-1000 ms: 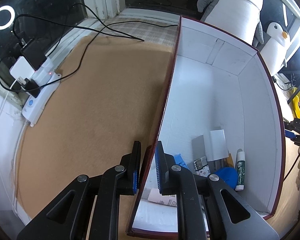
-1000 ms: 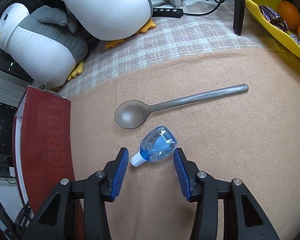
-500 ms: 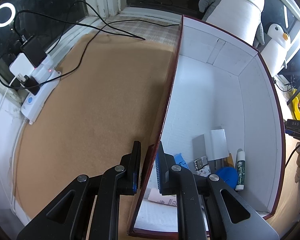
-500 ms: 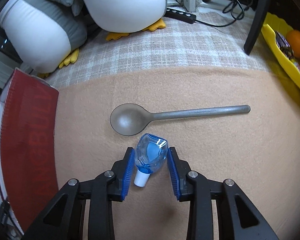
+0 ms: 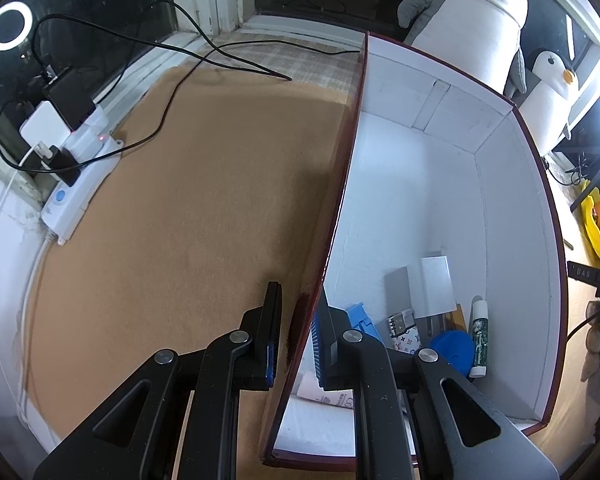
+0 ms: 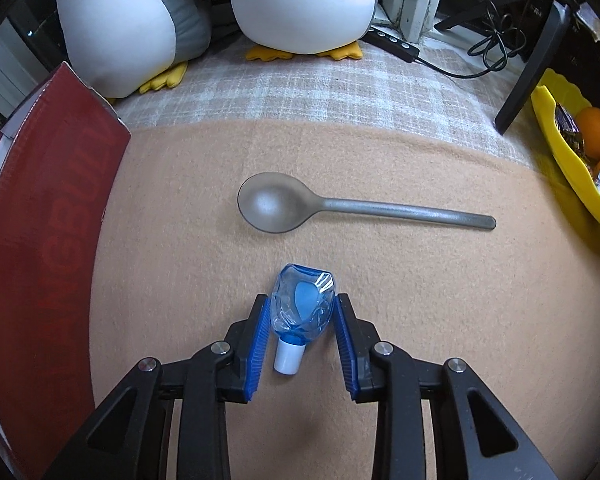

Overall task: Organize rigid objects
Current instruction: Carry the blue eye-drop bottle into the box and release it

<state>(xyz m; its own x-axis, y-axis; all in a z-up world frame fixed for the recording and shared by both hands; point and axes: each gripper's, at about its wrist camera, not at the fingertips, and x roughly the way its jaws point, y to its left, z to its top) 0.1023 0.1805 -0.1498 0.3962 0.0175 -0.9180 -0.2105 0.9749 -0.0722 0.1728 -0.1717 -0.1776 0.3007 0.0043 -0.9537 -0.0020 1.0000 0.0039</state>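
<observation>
Up front in the left wrist view, the left gripper (image 5: 298, 330) clamps the near wall of one dark red cardboard box with a white inside (image 5: 428, 184); perhaps six or seven small items, partly hidden, lie in its near corner. Two plush penguins (image 5: 476, 12) stand behind it.

Over in the right wrist view, the right gripper (image 6: 302, 328) pinches one small clear blue plastic bottle with a white cap (image 6: 302, 308) on the tan felt cloth (image 6: 420, 300). One grey metal spoon (image 6: 340, 208) lies just beyond it.
</observation>
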